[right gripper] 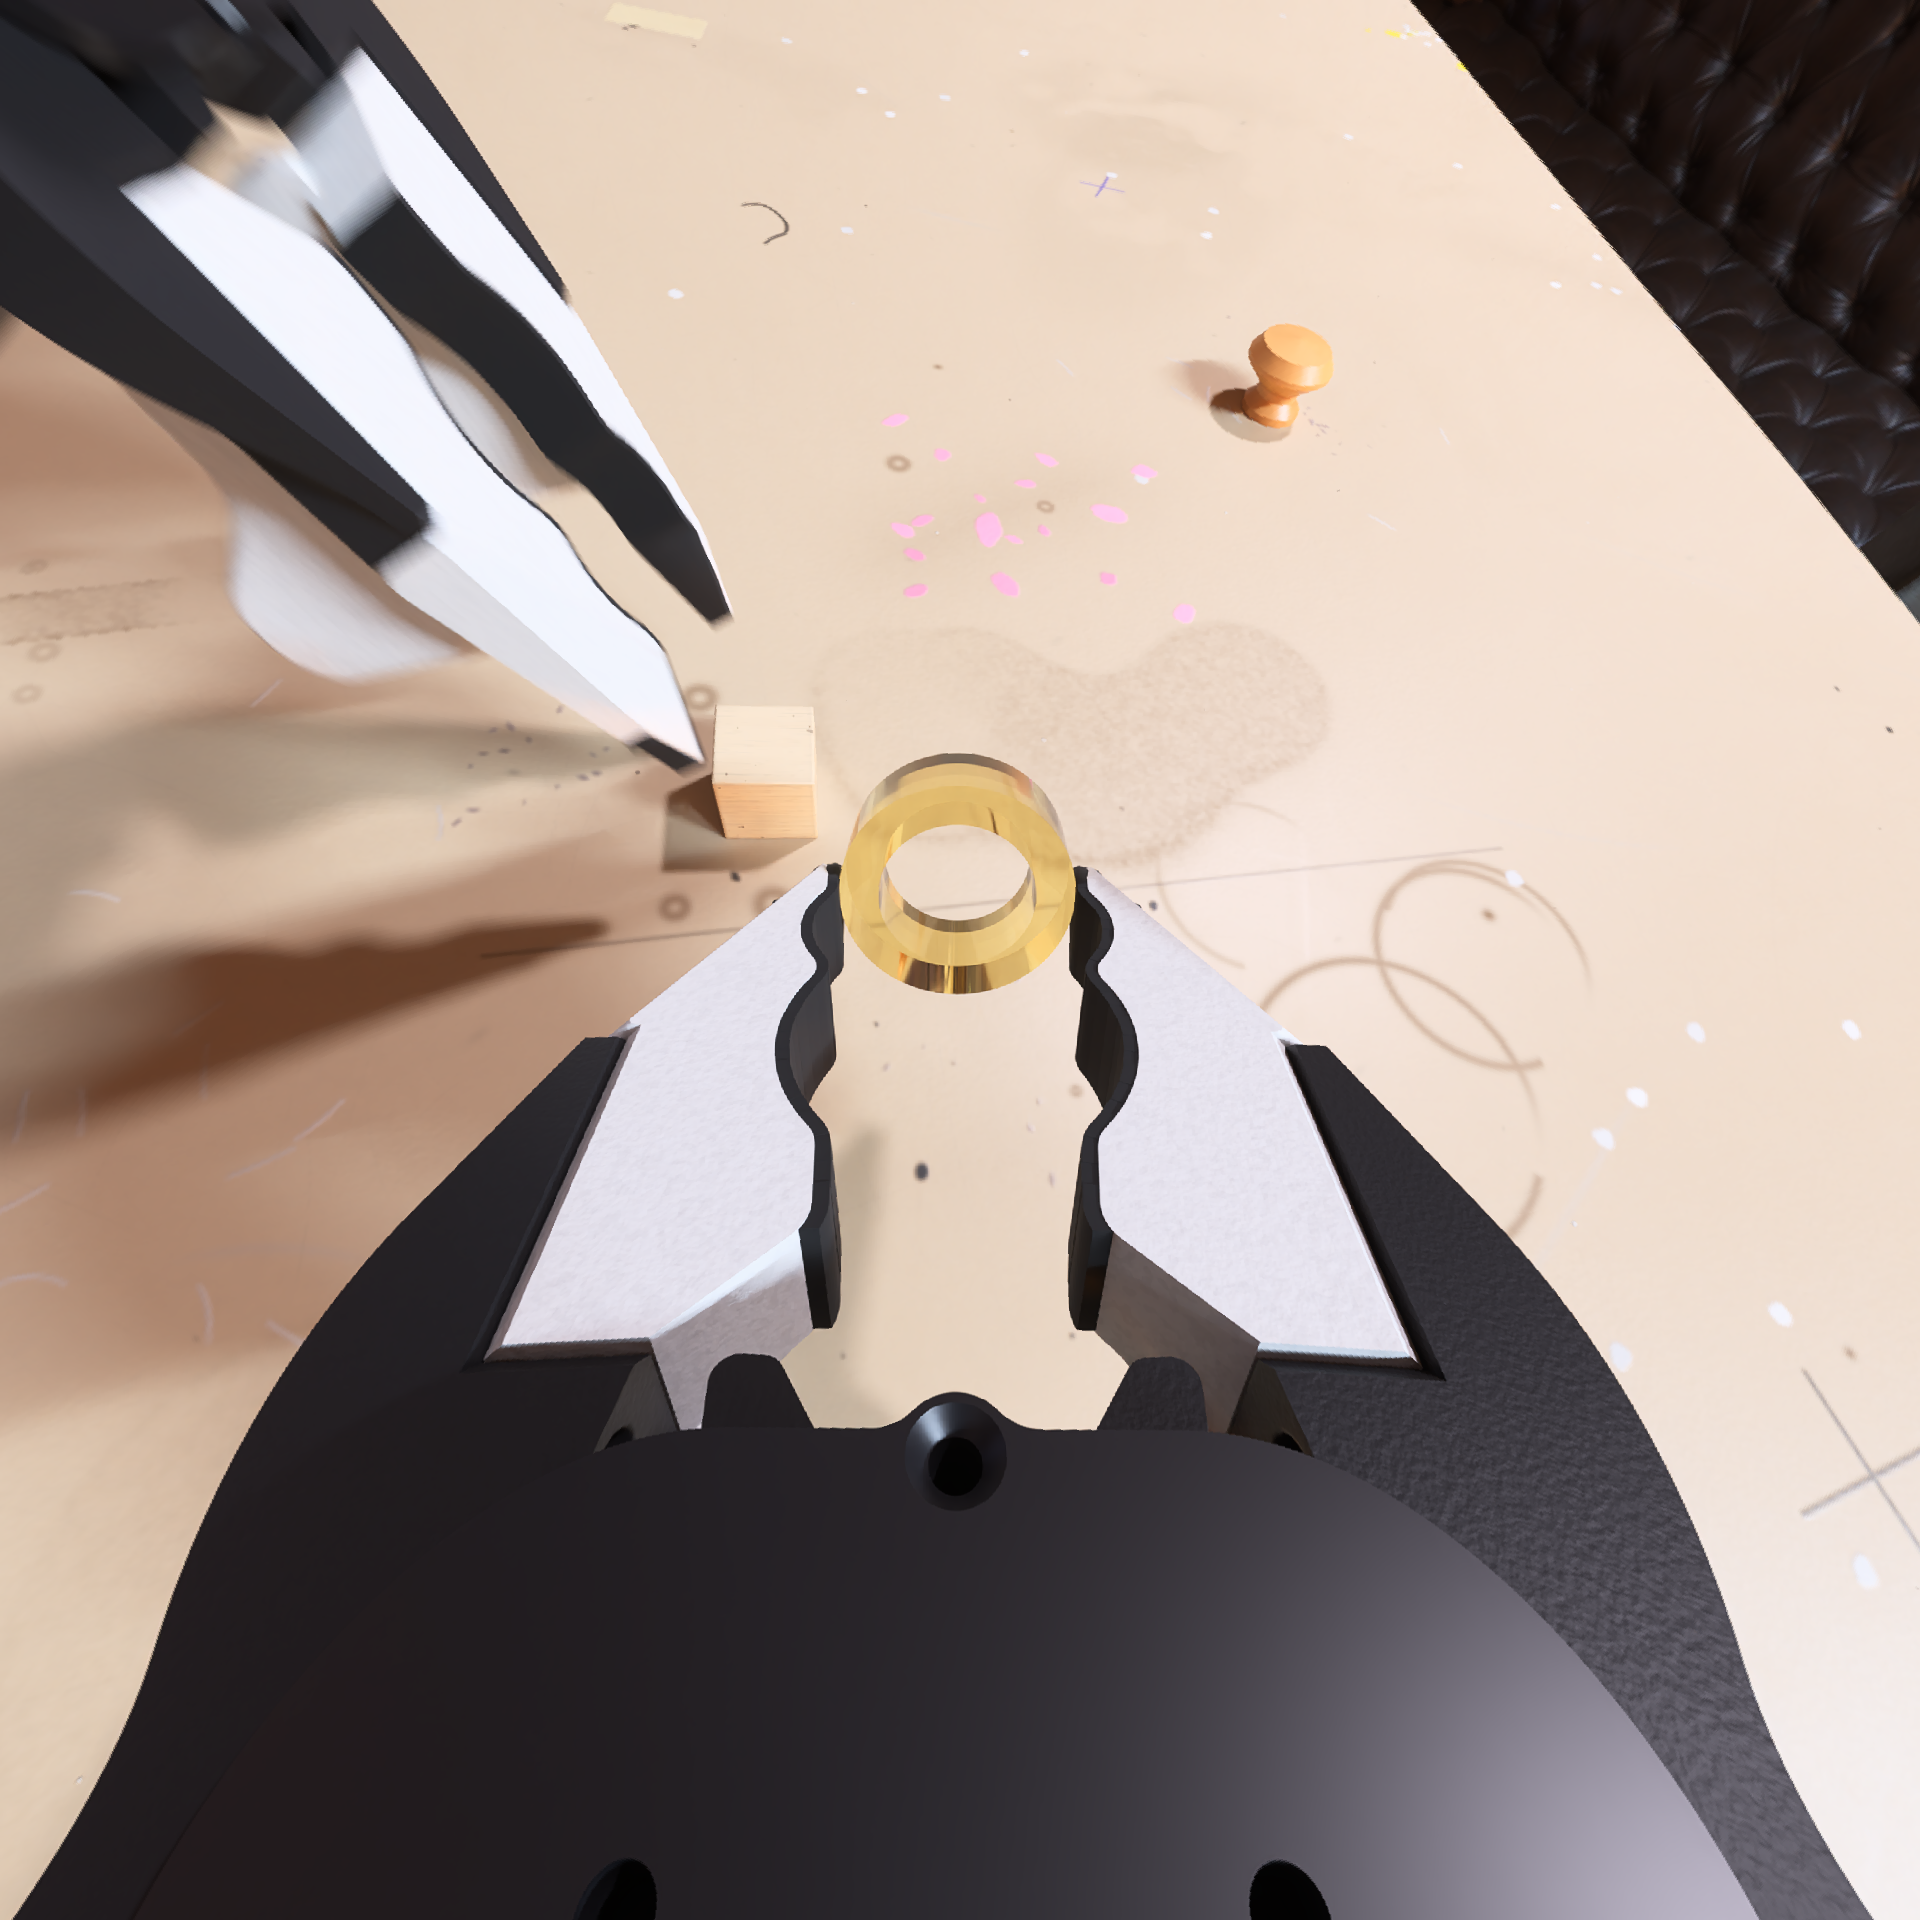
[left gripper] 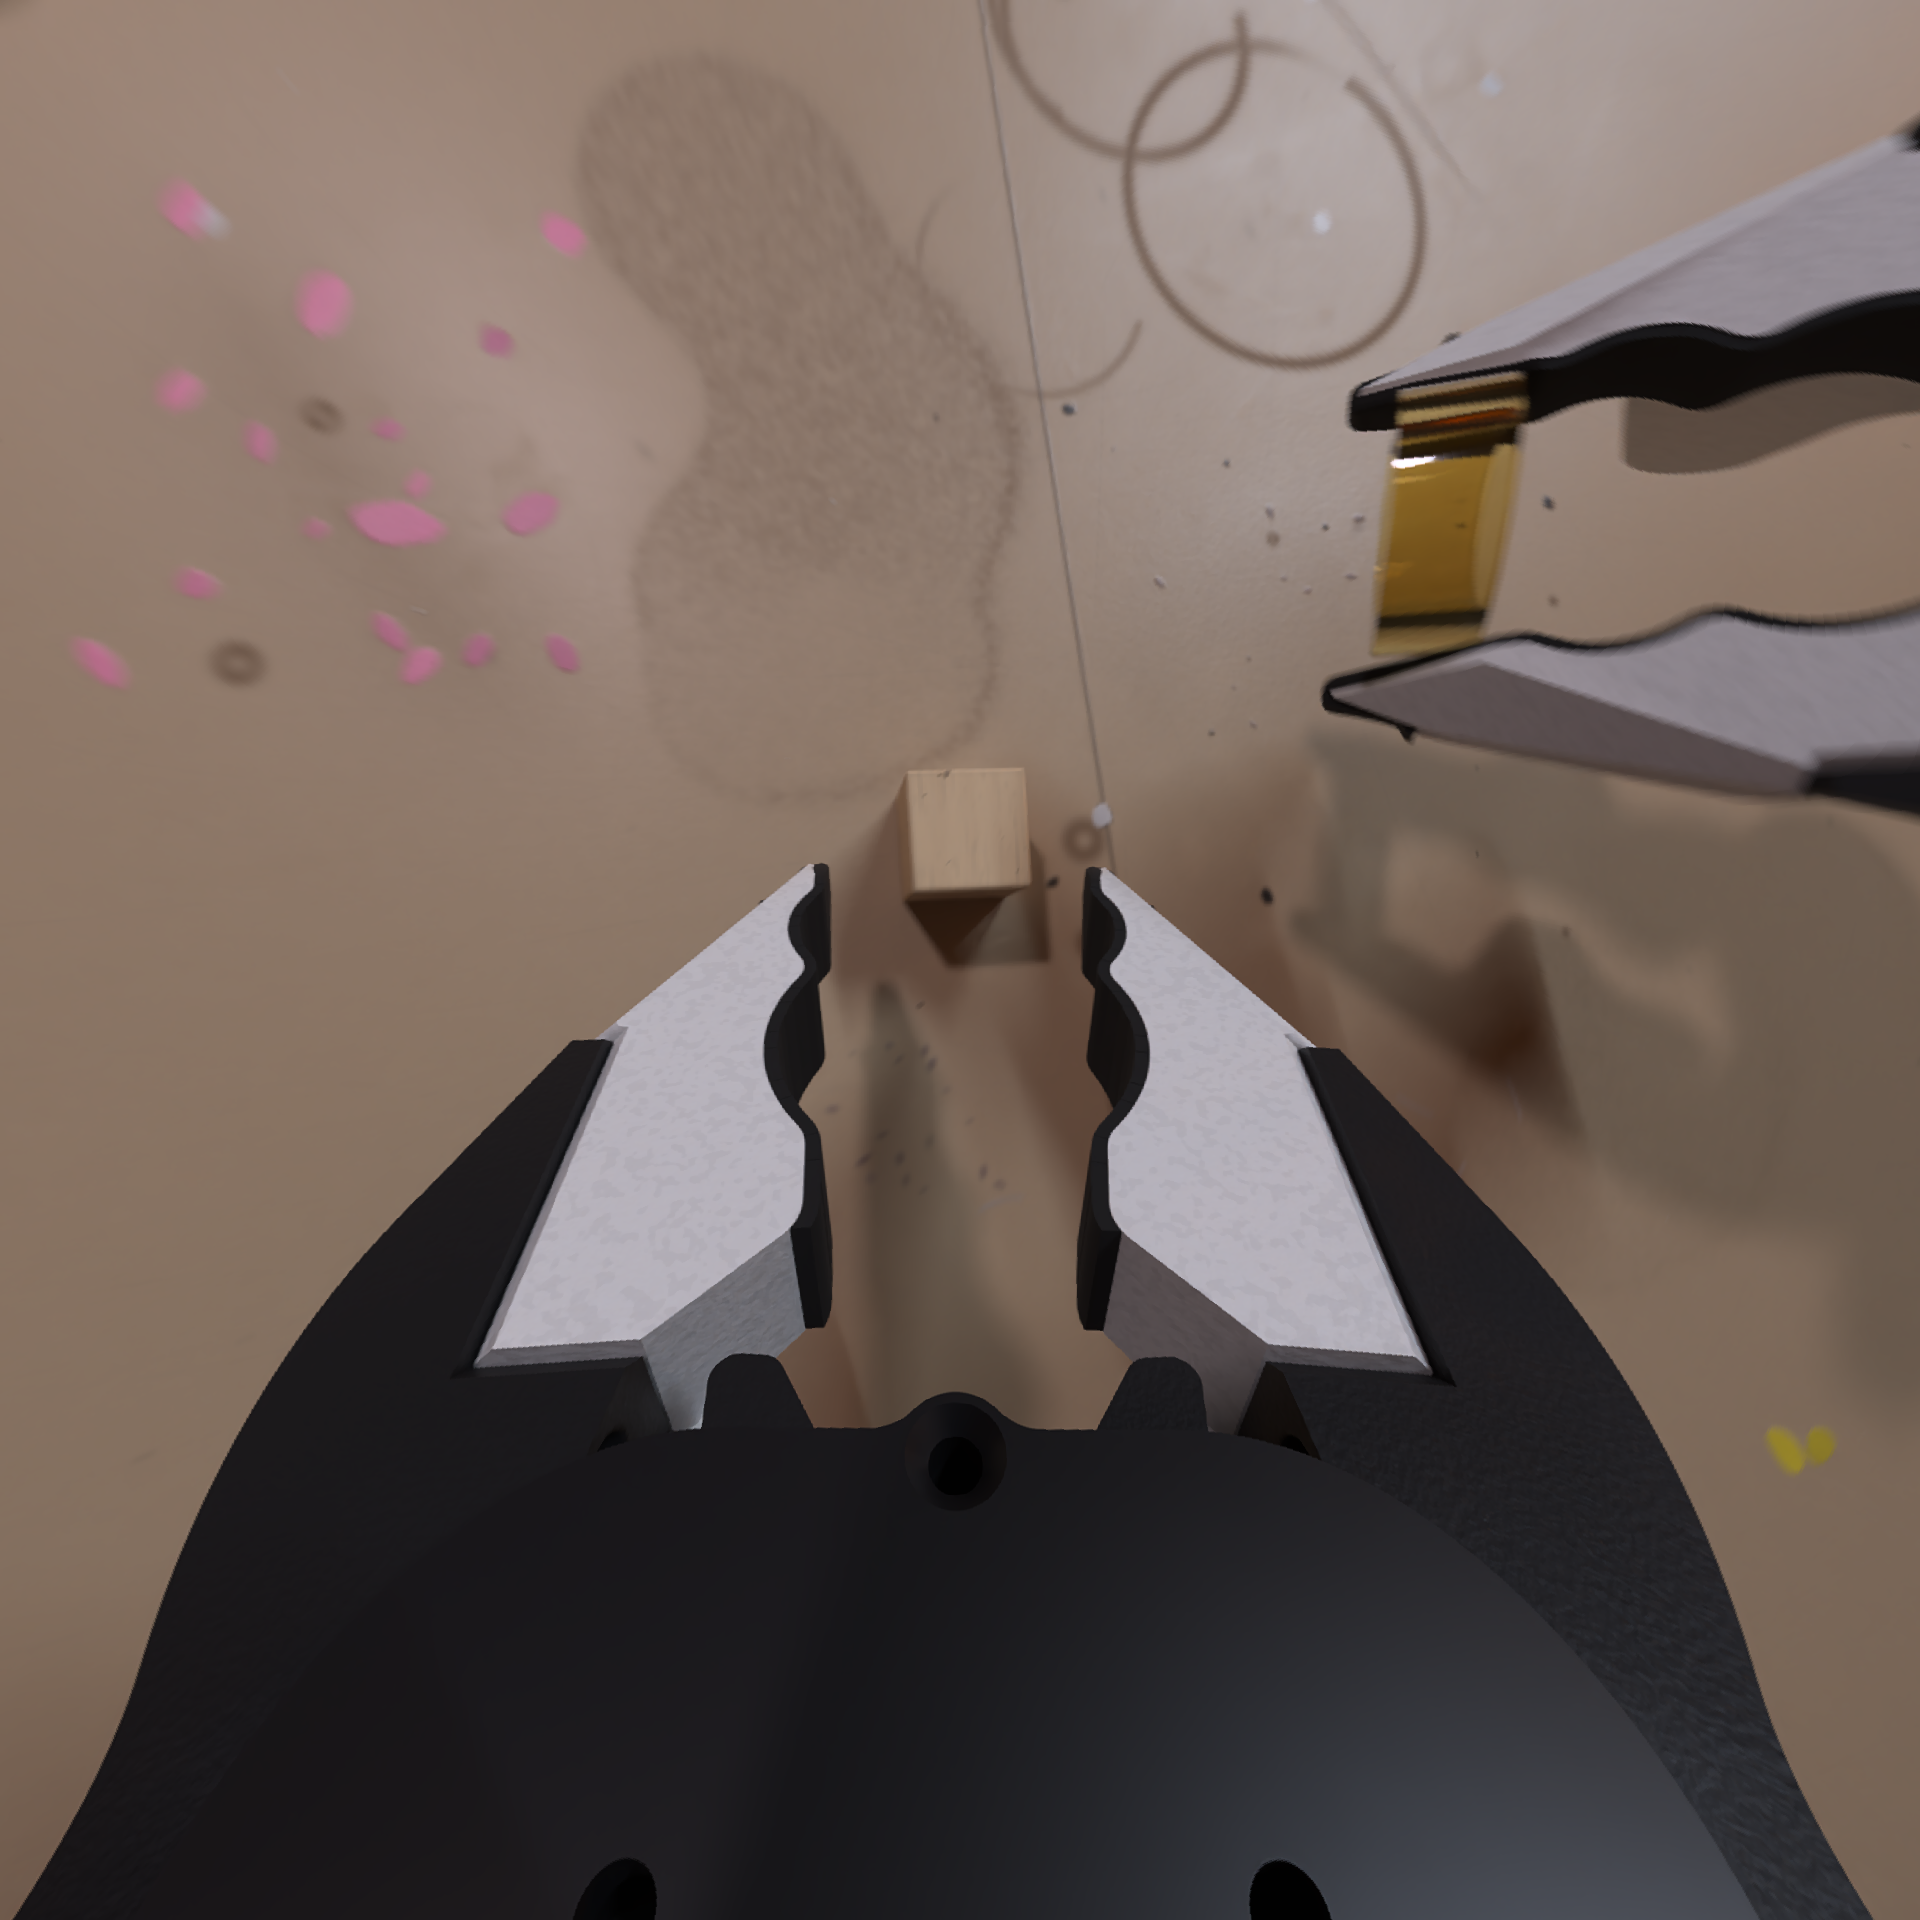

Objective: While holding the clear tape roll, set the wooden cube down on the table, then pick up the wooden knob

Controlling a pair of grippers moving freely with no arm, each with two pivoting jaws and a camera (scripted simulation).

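A: Two grippers, one busy. The right gripper (right gripper: 956, 883) has its fingertips pressed on either side of the translucent amber ring of clear tape (right gripper: 956, 873), held off the table with its hole facing the camera. The left gripper (left gripper: 956, 883) stands open and empty; the small pale wooden cube (left gripper: 968, 831) sits flat on the beige, stained table (left gripper: 1195, 1039) just beyond its tips, touching neither finger as far as I can tell.

B: So the cube looks set down. Where is the knob?

A: The small turned orange-brown wooden knob (right gripper: 1283, 374) stands upright on its narrow base, well apart from the cube, past the pink paint flecks (right gripper: 997, 530). It does not show in the left wrist view.

B: How would it handle?

A: I judge it light, stiff and smooth, with rounded faces that could squirt out of a pinch. The waist under the wide cap seems the safest hold, the fingers closing level from both sides. Its narrow foot could tip if nudged.
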